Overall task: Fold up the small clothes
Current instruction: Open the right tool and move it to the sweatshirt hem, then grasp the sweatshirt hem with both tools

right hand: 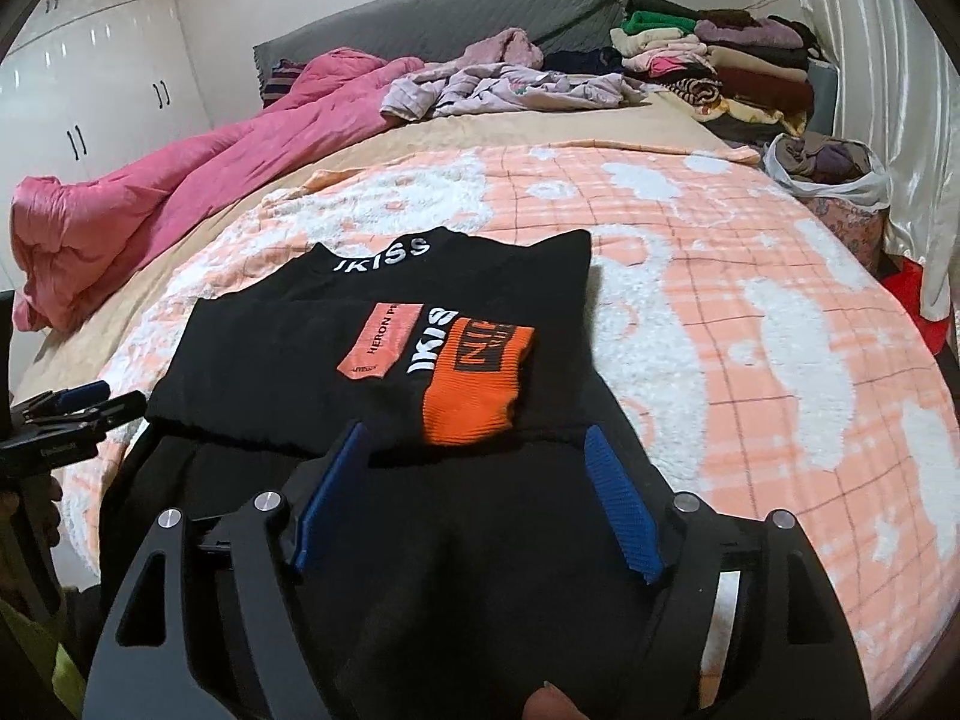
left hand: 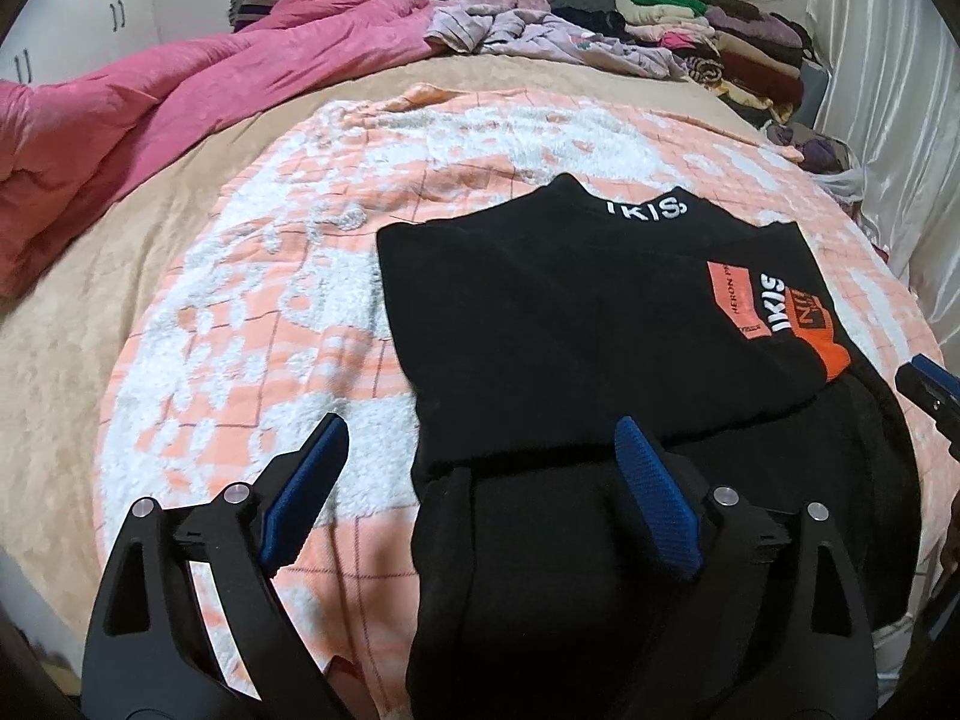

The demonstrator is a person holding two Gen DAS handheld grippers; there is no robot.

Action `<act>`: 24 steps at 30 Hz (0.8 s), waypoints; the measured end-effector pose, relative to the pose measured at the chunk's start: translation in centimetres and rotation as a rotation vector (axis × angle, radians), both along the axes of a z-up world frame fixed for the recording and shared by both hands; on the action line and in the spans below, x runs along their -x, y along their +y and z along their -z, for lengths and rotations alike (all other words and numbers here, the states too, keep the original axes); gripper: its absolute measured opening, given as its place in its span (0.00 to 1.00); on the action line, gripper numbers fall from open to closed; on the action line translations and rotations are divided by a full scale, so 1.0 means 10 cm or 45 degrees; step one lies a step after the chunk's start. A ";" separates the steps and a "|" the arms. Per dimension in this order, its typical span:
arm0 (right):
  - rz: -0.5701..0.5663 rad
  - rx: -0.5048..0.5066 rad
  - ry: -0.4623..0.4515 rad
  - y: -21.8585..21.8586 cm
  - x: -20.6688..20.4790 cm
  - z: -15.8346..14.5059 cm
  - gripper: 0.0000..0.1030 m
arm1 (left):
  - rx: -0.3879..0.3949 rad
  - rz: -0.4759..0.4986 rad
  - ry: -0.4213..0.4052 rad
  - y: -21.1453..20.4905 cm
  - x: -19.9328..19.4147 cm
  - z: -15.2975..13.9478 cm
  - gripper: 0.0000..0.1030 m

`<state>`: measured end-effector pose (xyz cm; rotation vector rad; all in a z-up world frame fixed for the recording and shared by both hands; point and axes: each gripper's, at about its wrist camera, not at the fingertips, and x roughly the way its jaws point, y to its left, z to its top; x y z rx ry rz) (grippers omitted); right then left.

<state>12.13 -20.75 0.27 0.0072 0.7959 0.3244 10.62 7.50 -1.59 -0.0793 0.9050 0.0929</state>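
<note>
A black top [left hand: 570,312] [right hand: 288,348] with white lettering on its collar lies flat on the peach and white blanket [left hand: 252,324] [right hand: 750,312]. Its sleeve with an orange cuff [right hand: 474,396] [left hand: 834,354] is folded across the chest. My left gripper [left hand: 480,429] hangs open over the garment's lower left edge, one pad above the blanket and one above the black cloth, holding nothing. My right gripper [right hand: 475,431] stands open above the lower part of the top, just short of the orange cuff, also empty. Each gripper shows at the edge of the other's view [left hand: 927,381] [right hand: 84,396].
A pink quilt [right hand: 150,198] is bunched along the bed's left side. Loose lilac clothes [right hand: 498,87] and a stack of folded clothes [right hand: 738,60] lie at the head. A bag of clothes [right hand: 828,174] stands by the right curtain [right hand: 888,60]. White wardrobes [right hand: 90,72] stand at left.
</note>
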 end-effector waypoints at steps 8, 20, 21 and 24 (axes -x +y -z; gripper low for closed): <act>0.025 0.027 -0.032 -0.13 0.17 -0.09 0.71 | -0.014 -0.017 -0.047 0.03 0.19 -0.11 0.89; 0.054 0.074 -0.008 -0.29 0.45 0.00 0.71 | -0.004 -0.037 -0.017 0.09 0.48 0.01 0.89; 0.058 0.076 -0.003 -0.31 0.48 0.01 0.71 | -0.004 -0.036 -0.014 0.09 0.50 0.02 0.89; 0.061 0.080 0.006 -0.33 0.53 0.04 0.71 | -0.006 -0.034 -0.013 0.09 0.56 0.03 0.89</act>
